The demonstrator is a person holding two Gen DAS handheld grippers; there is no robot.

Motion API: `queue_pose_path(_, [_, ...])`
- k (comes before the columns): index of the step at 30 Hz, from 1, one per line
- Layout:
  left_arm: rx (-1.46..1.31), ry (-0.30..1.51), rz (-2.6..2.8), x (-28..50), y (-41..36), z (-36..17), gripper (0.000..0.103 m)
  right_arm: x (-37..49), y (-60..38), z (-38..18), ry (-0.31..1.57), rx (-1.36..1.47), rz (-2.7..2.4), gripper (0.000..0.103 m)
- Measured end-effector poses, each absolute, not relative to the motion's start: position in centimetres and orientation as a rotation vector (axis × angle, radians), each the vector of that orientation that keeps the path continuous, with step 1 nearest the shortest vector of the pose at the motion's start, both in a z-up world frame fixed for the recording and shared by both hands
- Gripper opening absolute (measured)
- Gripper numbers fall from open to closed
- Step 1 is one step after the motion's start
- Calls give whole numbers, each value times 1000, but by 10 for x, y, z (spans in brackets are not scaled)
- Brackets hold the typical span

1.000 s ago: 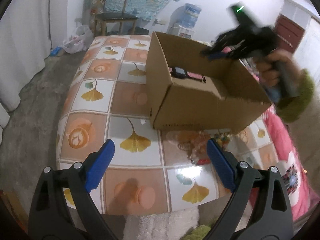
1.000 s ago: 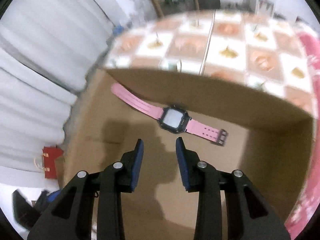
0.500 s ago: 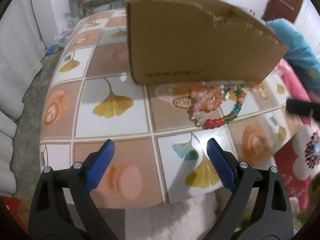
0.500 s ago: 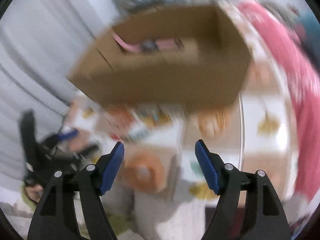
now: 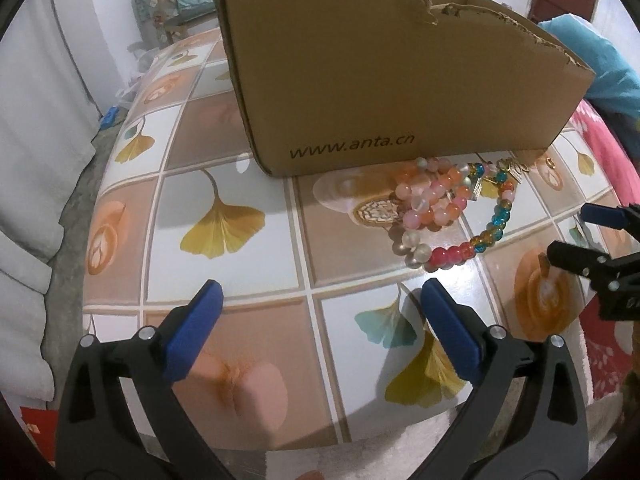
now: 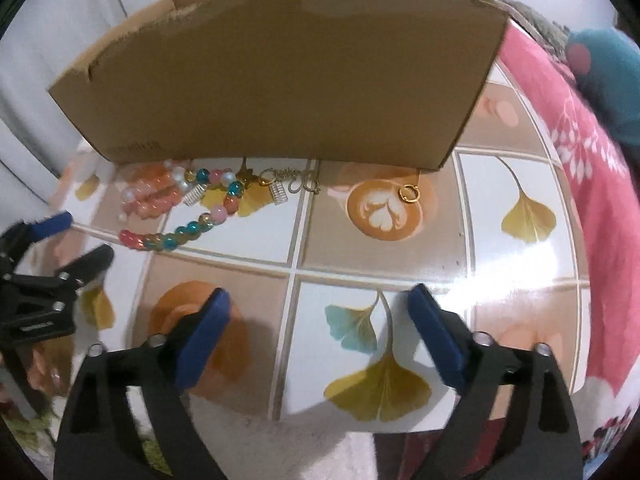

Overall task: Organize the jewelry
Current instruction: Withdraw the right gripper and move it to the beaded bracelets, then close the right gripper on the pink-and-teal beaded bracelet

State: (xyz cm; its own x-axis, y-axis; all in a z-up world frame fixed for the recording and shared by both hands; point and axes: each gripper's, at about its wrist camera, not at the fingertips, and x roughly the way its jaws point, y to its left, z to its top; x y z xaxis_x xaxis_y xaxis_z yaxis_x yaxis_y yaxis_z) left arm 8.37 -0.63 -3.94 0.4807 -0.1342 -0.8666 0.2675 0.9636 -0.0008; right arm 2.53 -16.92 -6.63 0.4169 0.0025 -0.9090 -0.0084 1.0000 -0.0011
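Observation:
A cardboard box (image 5: 384,64) stands on the tiled table; it also shows in the right wrist view (image 6: 280,72). In front of it lie pink and orange bead bracelets (image 5: 432,200), a multicoloured bead bracelet (image 6: 188,224), a gold chain with charms (image 6: 288,182) and a small gold ring (image 6: 409,193). My left gripper (image 5: 316,320) is open and empty over the table's near edge, left of the beads. My right gripper (image 6: 318,328) is open and empty, low over the tiles in front of the ring. Each gripper shows at the other view's edge.
The table (image 5: 224,216) has ginkgo-leaf tiles and a rounded near edge. A pink floral cloth (image 6: 568,136) lies along its right side. White curtains (image 5: 32,120) hang at the left. A chair (image 5: 176,8) stands beyond the table.
My right gripper has come out of the box, where it left the pink watch, opened wide and dropped in front of the box. My left gripper has moved lower and closer to the beads.

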Motion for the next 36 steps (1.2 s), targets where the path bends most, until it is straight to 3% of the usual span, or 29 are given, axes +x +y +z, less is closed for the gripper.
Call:
queue_pose_path(12, [163,1015,-290,91,-3,-43,96,38,-179,-70,1114,4,18,97])
queue_pose_path(21, [113,967,-317,85,3,-31,95,42,-212,-46,1025,186,66,96])
queue_pose_path(23, [61,937,-357,85,4,-22,93,45,-211,-40,988,217,118,91])
queue_pose_path(25, [23,918,-384,86,4,-15,78,51,-204,-39,984,227,143,86])
queue_pose_path(28, [-16,919,-413,91,2,-14,63,60,-197,-45,997,248,174,76])
queue_pose_path(31, [-32,944,-438,96,-5,-18,44,65,-191,-52,1021,272,190,61])
queue_pose_path(36, [-70,969,-495,100,-17,-20,32,62,-181,-54,1018,295,184,46])
